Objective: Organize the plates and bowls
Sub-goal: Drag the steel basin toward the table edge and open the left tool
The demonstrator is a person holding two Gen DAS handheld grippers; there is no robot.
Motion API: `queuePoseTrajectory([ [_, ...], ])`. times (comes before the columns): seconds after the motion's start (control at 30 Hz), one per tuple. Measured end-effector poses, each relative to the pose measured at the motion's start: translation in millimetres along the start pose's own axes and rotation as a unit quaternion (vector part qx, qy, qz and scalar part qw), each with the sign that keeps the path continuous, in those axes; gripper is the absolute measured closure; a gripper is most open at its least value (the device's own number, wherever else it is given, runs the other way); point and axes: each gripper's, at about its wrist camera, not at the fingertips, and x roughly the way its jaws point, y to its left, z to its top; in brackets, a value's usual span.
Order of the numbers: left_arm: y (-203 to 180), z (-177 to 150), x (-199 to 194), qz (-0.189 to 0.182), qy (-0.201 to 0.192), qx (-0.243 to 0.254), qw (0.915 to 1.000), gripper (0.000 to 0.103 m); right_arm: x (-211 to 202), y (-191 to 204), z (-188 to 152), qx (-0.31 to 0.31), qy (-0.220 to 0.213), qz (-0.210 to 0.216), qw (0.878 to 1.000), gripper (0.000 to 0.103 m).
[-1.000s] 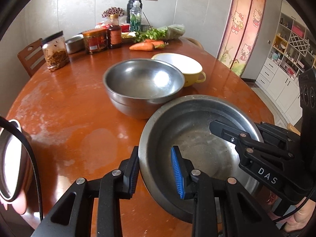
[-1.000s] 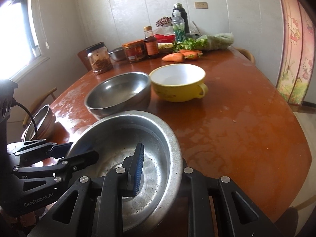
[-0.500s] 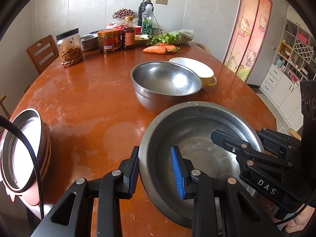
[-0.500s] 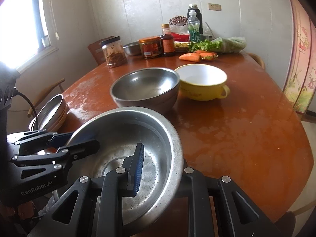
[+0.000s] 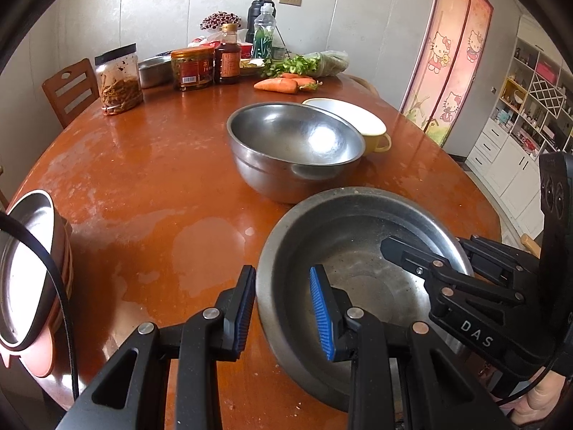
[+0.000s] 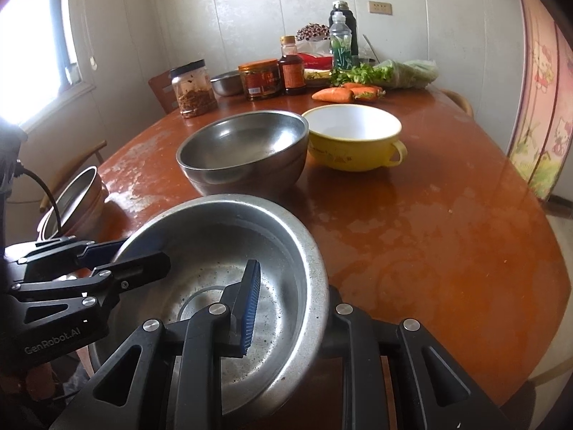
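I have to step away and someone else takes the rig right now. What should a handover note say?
Left gripper: shut on the near left rim of the wide steel basin.
Right gripper: shut on its right rim.
The basin sits at the near table edge; whether it is lifted is unclear.
Steel bowl and yellow bowl stand side by side mid-table, unstacked.
A stack of dishes sits at the left edge.
Left to do: place the basin, then gather both bowls.

A wide shallow steel basin [image 5: 361, 261] sits at the near table edge, tilted. Behind it stands a deep steel bowl [image 5: 295, 150], upright, with a yellow bowl [image 6: 354, 141] just beside it on the right. A stack of plates [image 5: 30, 268] is at far left.
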Motion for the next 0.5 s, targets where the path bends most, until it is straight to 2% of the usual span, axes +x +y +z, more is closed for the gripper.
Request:
queuePoseTrajectory([
  [0.1, 2.6, 0.3, 0.6, -0.002, -0.002, -0.003, 1.0, 0.071, -0.4, -0.5, -0.9, -0.003, -0.005, -0.007, 1.0, 0.073],
  [0.2, 3.5, 0.2, 1.0, -0.004, -0.003, -0.004, 1.0, 0.071, -2.1, -1.3, -1.2, 0.001, -0.014, -0.01, 1.0, 0.057],
  [0.3, 1.6, 1.4, -0.4, -0.006, -0.009, -0.001, 0.9999, 0.07, -2.2, -2.7, -1.0, 0.002, -0.019, -0.016, 1.0, 0.047],
  [0.5, -1.1, 2.0, 0.1, 0.003, -0.006, 0.003, 1.0, 0.07, -1.4, -8.2, 0.5, 0.008, -0.023, -0.023, 0.999, 0.036],
])
